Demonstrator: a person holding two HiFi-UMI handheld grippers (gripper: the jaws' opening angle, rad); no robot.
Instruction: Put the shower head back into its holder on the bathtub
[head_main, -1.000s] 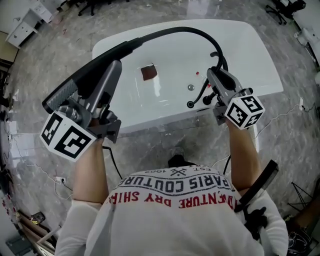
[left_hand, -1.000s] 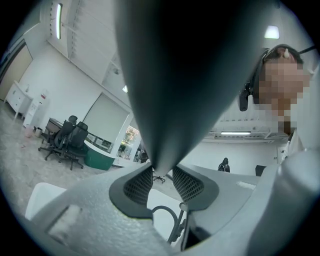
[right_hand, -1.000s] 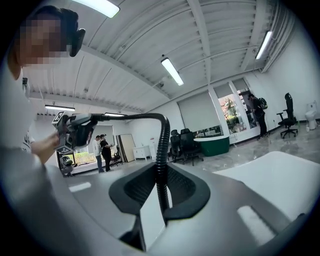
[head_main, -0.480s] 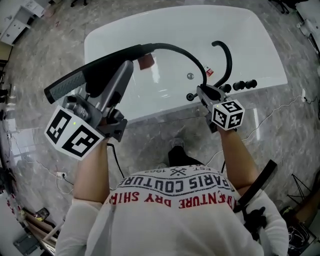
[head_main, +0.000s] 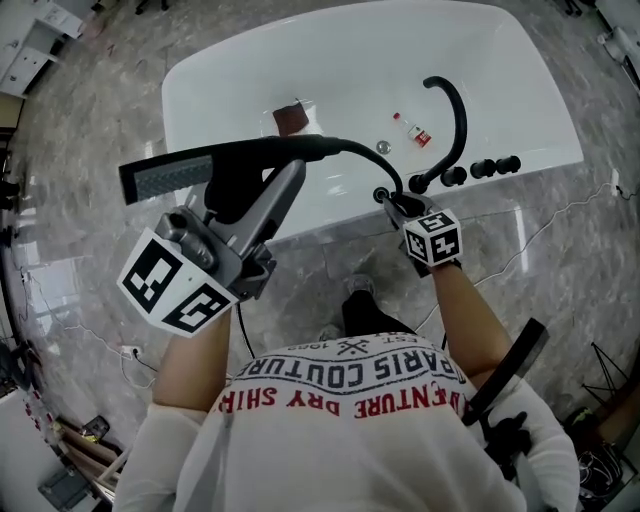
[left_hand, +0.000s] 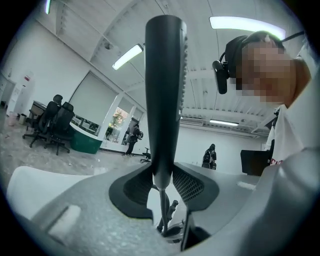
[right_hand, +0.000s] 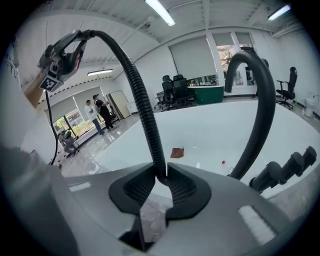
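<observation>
The person wears a white shirt (head_main: 300, 450) with white sleeves (head_main: 165, 455). Black and red letters (head_main: 350, 375) run across the shirt. The left gripper (head_main: 285, 180) and the right gripper (head_main: 390, 202) are grey. Each one has a white cube (head_main: 180, 285) with black squares on it. Their fingers (right_hand: 137, 187) have black, bumpy pads (left_hand: 192, 185) inside.

"PARIS COUTURE" on the shirt (head_main: 350, 445)
</observation>
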